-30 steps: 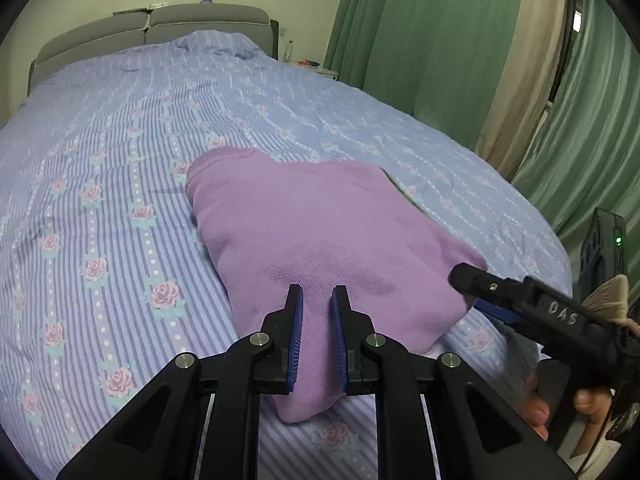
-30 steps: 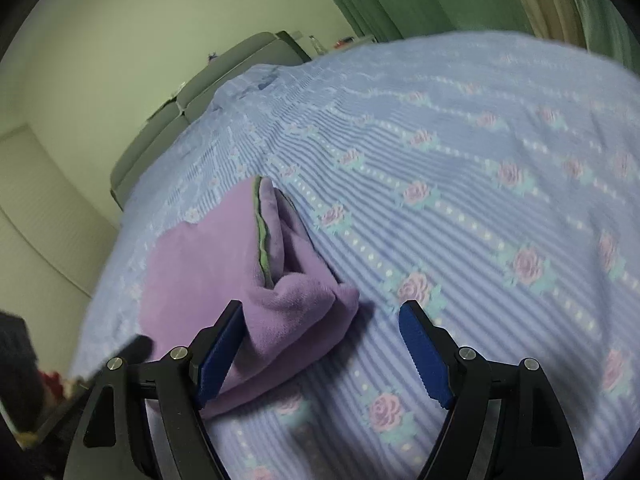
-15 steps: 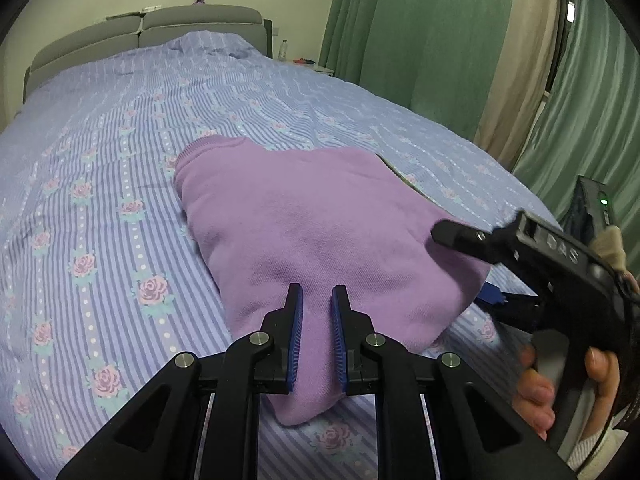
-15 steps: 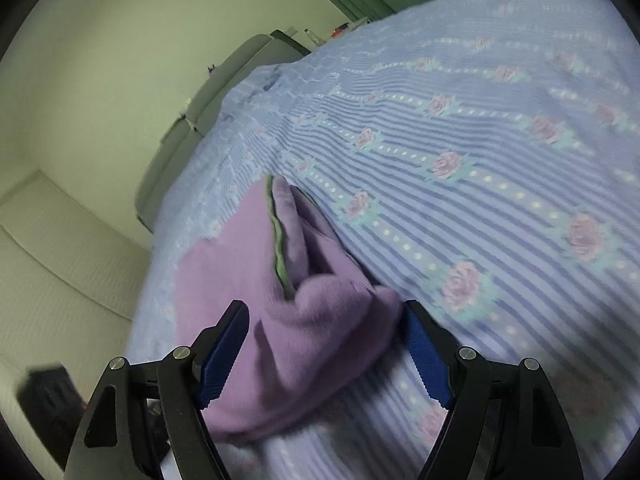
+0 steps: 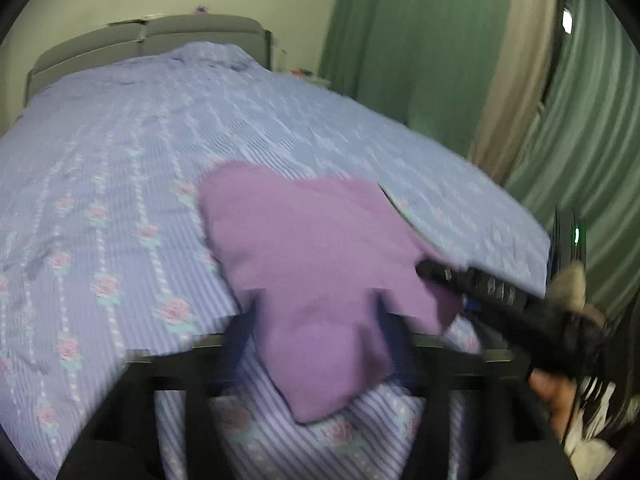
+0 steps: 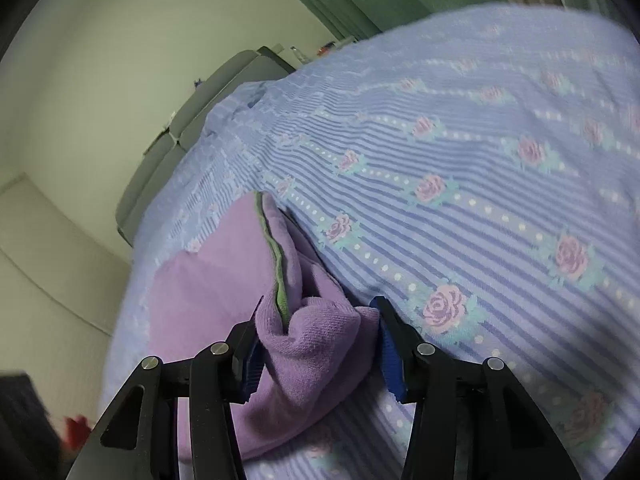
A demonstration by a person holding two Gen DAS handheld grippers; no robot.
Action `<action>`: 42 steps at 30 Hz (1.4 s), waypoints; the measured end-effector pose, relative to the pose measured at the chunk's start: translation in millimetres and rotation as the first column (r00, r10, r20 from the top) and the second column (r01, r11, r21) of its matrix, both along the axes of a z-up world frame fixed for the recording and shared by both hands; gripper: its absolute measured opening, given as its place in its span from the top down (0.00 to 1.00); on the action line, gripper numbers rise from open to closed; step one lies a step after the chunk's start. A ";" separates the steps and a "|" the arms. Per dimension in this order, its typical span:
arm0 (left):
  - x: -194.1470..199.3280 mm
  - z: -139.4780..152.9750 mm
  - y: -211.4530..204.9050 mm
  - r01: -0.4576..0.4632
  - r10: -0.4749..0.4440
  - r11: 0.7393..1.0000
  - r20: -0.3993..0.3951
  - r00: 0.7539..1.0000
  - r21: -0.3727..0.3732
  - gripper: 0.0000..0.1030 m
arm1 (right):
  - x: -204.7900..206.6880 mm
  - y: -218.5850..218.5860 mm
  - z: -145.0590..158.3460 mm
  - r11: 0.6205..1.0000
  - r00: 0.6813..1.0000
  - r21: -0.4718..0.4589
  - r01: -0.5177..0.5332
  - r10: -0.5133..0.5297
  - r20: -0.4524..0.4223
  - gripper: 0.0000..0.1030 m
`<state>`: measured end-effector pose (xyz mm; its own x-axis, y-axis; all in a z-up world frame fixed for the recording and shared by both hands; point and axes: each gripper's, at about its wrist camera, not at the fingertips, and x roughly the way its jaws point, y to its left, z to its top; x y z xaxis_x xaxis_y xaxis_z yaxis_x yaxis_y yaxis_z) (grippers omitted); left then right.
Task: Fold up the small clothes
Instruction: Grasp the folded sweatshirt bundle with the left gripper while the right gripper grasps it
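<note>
A folded purple garment (image 5: 320, 248) lies on the bed. In the blurred left wrist view its near end sits between the spread fingers of my left gripper (image 5: 316, 320), whose jaws are opening and stand clear of the cloth. In the right wrist view the garment (image 6: 208, 292) shows a green trim (image 6: 276, 264) along its edge. My right gripper (image 6: 320, 344) is closing on the garment's bunched right corner, with both blue pads against the fabric. One of its black fingers (image 5: 460, 278) reaches onto that corner from the right.
The bed has a lilac striped cover with roses (image 5: 120, 160) and a grey headboard (image 5: 140, 36). Green curtains (image 5: 400, 40) hang along the right side. A person's hand (image 5: 556, 396) holds the right gripper. Something dark (image 6: 20, 420) sits at the lower left.
My left gripper's jaws, pinched on the garment's near end before, have sprung wide apart. My right gripper's jaws have narrowed around the garment's corner and now squeeze it.
</note>
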<state>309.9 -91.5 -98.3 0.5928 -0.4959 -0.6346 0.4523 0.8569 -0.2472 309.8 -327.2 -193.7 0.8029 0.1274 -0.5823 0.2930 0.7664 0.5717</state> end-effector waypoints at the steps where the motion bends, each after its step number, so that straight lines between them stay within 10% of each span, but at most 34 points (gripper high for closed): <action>1: 4.2 2.0 6.7 0.001 -0.001 1.000 -0.005 1.000 -0.025 0.31 | -0.6 0.8 0.3 1.000 1.000 -0.011 -0.003 0.003 0.002 0.53; 17: 96.7 -61.0 28.2 -0.017 -0.089 0.948 -0.319 0.944 -0.318 0.29 | -8.4 -3.0 -6.1 0.998 0.999 -0.061 -0.016 0.019 0.038 0.54; 42: 47.2 -6.8 1.4 0.079 -0.087 0.994 -0.113 0.990 -0.075 0.56 | -33.3 20.2 28.6 0.986 0.999 -0.163 -0.020 0.027 0.039 0.59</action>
<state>357.1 -90.1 -105.0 0.4723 -0.5859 -0.6585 0.4863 0.7963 -0.3598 276.5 -306.9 -165.1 0.8242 0.0529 -0.5639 0.2531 0.8562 0.4503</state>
